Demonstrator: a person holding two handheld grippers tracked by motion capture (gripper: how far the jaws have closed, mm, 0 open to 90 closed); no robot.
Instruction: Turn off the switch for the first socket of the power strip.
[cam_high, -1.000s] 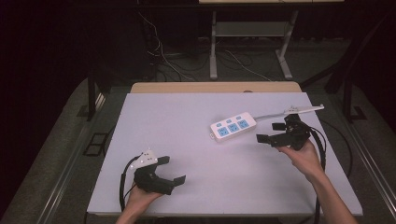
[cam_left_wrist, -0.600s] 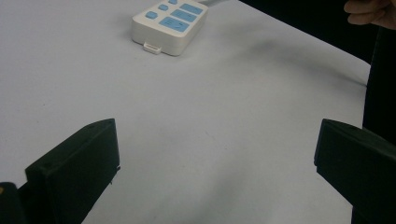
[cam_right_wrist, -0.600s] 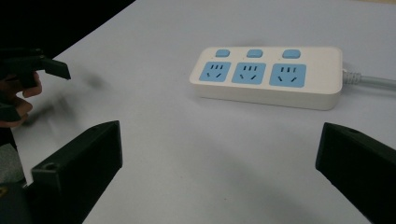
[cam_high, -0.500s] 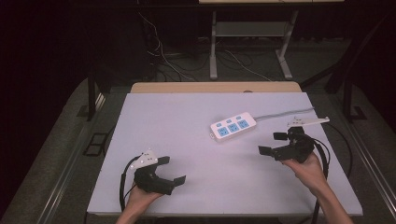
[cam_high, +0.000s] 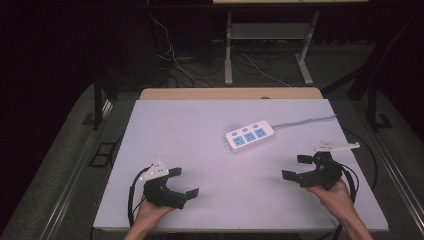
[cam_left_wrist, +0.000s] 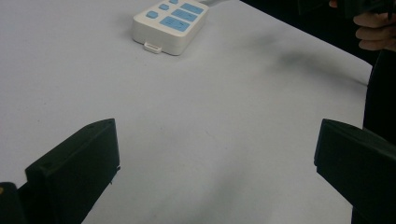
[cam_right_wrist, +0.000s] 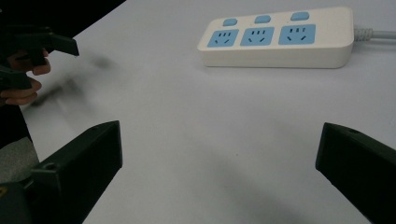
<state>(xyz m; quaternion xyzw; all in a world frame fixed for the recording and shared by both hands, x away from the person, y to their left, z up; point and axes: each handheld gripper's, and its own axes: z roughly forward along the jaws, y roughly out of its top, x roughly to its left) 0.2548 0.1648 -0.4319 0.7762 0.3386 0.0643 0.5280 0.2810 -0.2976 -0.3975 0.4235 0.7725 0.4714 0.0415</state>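
White table (cam_high: 200, 135) carried our power strip (cam_high: 249, 135); both grippers, left (cam_high: 183, 181) and right (cam_high: 296, 167), released. Floor cables (cam_high: 180, 62) appeared from above.

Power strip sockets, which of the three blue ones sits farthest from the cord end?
The blue socket at the power strip's front-left end in the high view; the other two lie between it and the grey cord.

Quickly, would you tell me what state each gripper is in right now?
Left gripper: open, holding nothing.
Right gripper: open, holding nothing.
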